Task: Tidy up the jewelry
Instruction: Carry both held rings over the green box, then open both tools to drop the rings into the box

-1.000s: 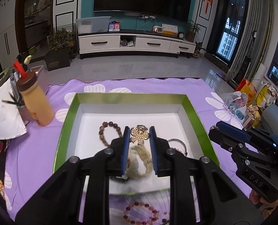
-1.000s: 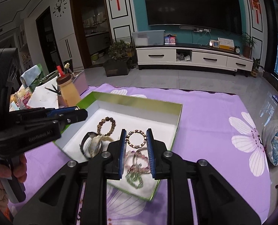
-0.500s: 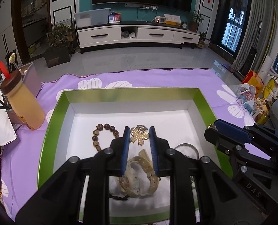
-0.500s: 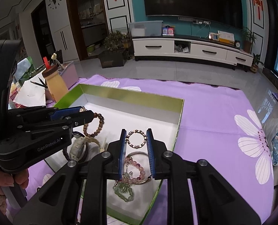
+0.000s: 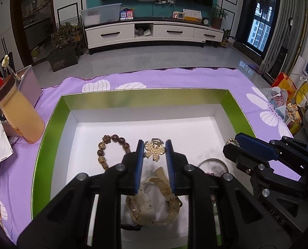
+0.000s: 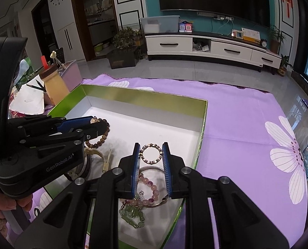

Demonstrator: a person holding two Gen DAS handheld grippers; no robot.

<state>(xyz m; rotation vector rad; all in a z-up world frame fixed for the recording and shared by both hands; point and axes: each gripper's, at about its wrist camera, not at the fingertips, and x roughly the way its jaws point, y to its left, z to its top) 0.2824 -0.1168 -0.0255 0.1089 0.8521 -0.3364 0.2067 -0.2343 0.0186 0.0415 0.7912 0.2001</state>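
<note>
From the left wrist view, our left gripper (image 5: 154, 152) hangs over the green-rimmed box (image 5: 48, 128), its blue pads clenched on a gold flower brooch (image 5: 155, 150). A cream watch (image 5: 154, 203) and a brown bead bracelet (image 5: 112, 147) lie on the white floor below. From the right wrist view, our right gripper (image 6: 150, 153) reaches in level over the box's near right part, clamping a gold ring bracelet (image 6: 151, 153) upright above a pink bead bracelet (image 6: 148, 191) and green beads (image 6: 132, 215).

Two wrist fisheyes, close above, angled down, facing the TV wall; shared: green-rimmed box (image 5: 50, 124) (image 6: 203, 124), each other's gripper.
</note>
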